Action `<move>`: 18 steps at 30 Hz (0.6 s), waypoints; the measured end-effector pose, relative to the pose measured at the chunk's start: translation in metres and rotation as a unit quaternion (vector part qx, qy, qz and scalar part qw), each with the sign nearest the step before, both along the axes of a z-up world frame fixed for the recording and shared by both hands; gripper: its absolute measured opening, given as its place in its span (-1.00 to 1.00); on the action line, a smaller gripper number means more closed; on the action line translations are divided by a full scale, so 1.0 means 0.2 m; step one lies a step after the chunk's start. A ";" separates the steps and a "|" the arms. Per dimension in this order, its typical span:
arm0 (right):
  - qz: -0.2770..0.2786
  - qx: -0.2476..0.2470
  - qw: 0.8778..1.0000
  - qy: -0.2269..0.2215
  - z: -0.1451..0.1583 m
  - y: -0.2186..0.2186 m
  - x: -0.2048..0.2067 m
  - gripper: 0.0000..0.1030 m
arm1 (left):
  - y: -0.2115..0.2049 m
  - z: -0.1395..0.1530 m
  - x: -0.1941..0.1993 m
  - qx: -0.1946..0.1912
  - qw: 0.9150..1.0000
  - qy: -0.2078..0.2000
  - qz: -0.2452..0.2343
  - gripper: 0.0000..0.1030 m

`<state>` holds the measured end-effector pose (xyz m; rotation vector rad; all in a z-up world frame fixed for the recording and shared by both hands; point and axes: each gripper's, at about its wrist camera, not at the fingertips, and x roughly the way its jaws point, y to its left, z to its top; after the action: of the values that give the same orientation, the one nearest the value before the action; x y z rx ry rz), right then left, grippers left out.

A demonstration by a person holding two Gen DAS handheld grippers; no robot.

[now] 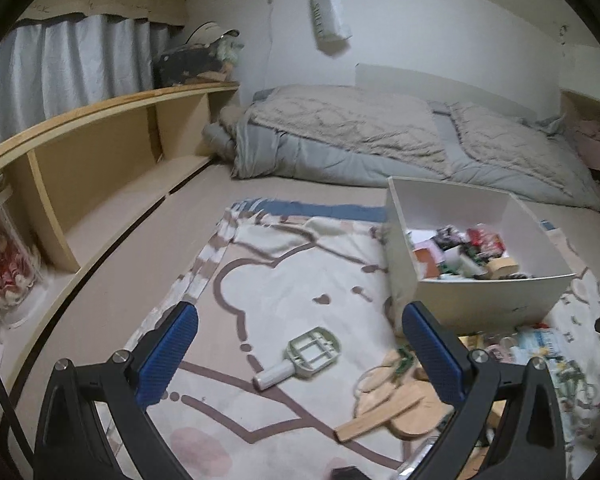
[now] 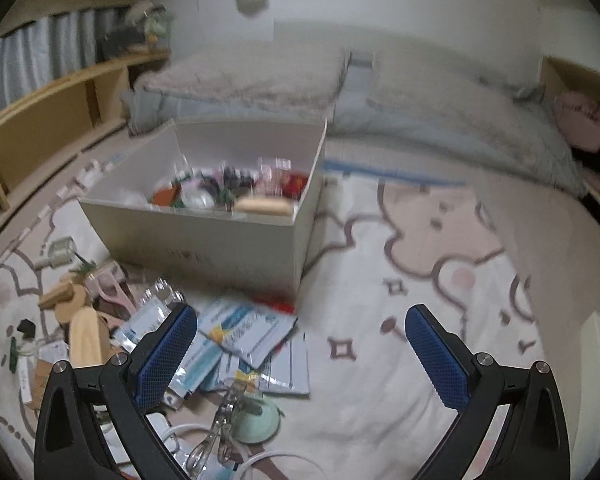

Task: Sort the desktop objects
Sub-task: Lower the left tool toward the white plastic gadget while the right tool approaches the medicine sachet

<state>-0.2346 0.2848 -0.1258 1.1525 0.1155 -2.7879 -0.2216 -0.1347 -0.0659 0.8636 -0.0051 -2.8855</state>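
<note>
Now we see a big patterned blanket (image 1: 284, 280) on the bed, with a white box (image 2: 204, 240) full of small things sitting on it. Packets (image 2: 244, 332) and wooden pieces (image 1: 396, 408) lie beside the box. Our left gripper (image 1: 300, 356) and right gripper (image 2: 300, 356) are both wide open, holding nothing.

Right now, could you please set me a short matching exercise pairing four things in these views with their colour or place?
Things:
1. storage box
2. lint roller
3. eyelash curler
4. gripper pads

Descriptions:
A. pale green frame with a white handle, lying alone on the blanket
B. blue, textured
C. white, open on top, already holding small items
D. shiny metal, lying near the bottom of the right wrist view beside foil packets

Pairs: 1-C, 2-A, 3-D, 4-B
</note>
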 end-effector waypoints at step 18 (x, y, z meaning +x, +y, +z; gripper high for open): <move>-0.015 0.044 0.995 -0.091 -0.31 -0.16 -0.27 1.00 | -0.26 -0.34 -0.28 0.041 0.993 -0.066 0.084 0.99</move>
<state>-0.2879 0.2537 -0.1884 1.4333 0.2072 -2.7106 -0.2786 -0.1862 -0.1335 1.0168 0.1659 -2.6835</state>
